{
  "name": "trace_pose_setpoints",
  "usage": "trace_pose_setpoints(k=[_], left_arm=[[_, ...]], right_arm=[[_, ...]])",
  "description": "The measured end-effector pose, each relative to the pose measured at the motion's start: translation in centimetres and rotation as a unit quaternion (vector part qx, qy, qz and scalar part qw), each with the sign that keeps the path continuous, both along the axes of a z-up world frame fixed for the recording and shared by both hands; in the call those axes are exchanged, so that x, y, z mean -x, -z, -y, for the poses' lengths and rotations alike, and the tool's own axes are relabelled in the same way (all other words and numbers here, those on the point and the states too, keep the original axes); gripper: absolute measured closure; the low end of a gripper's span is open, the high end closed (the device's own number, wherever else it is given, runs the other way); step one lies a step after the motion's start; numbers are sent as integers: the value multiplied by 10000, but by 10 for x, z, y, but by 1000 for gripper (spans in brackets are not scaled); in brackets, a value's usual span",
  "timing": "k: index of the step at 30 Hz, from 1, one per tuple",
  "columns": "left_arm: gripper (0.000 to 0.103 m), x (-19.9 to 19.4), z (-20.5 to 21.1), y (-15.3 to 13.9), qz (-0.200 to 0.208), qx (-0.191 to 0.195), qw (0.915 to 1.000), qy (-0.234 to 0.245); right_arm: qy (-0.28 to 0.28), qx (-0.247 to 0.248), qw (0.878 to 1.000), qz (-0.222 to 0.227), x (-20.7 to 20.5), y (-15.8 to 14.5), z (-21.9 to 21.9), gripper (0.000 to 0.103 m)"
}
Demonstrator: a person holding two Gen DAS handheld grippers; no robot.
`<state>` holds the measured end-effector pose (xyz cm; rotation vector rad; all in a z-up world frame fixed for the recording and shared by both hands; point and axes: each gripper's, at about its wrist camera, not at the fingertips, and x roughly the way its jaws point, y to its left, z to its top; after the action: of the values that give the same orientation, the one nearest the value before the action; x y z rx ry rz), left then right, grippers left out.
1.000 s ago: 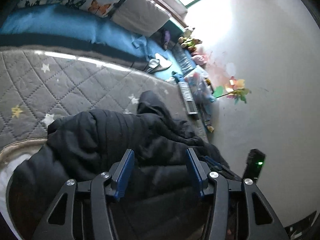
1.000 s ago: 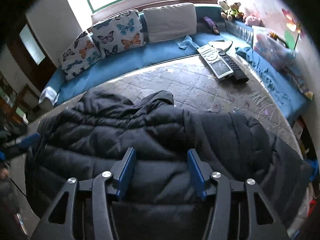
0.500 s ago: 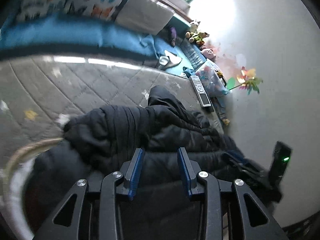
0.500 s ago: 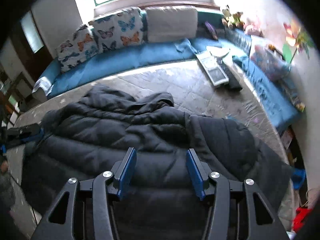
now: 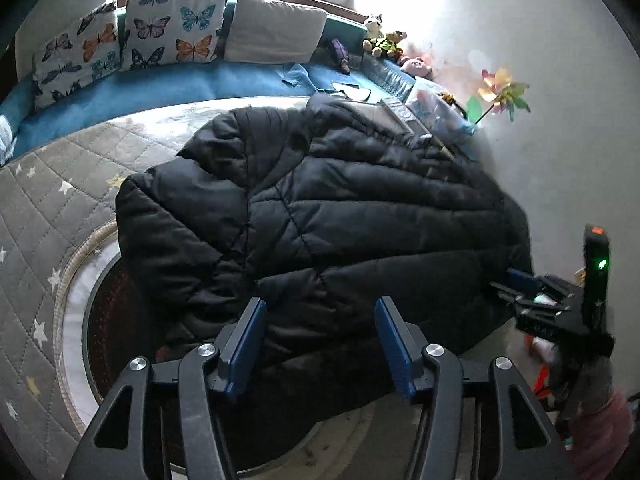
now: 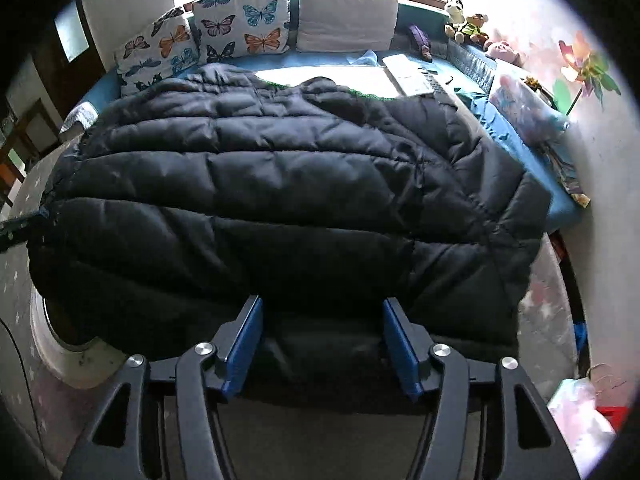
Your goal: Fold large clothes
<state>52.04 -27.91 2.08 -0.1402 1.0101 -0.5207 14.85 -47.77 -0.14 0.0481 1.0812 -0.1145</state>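
The jacket (image 5: 320, 216) now lies spread out flatter and wider over the quilt (image 5: 52, 208) than a second ago (its hood no longer pokes up), reaching back over the remotes (image 6: 408, 74). Both grippers, left (image 5: 320, 348) and right (image 6: 322, 346), sit at its near hem, jaws opening wider, pads off the fabric.

Left gripper (image 5: 320, 344), jaws opening, hovers over the black puffer jacket (image 5: 320, 208); right gripper (image 5: 516, 284) off its right side.
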Motion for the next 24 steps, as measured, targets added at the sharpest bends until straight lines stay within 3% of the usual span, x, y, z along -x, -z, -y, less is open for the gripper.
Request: trace_pose_setpoints(k=[8, 14, 24], left_arm=[[42, 44, -5, -22, 637, -197, 9977, -102], [23, 91, -19, -43, 1132, -362, 9927, -220], [16, 158, -42, -60, 1445, -486, 9879, -299]], right_arm=[[77, 255, 9980, 569, 23, -22, -16, 35], [-22, 554, 9923, 1110, 54, -39, -40, 34], [-59, 857, 9836, 1583, 101, -49, -78, 27]])
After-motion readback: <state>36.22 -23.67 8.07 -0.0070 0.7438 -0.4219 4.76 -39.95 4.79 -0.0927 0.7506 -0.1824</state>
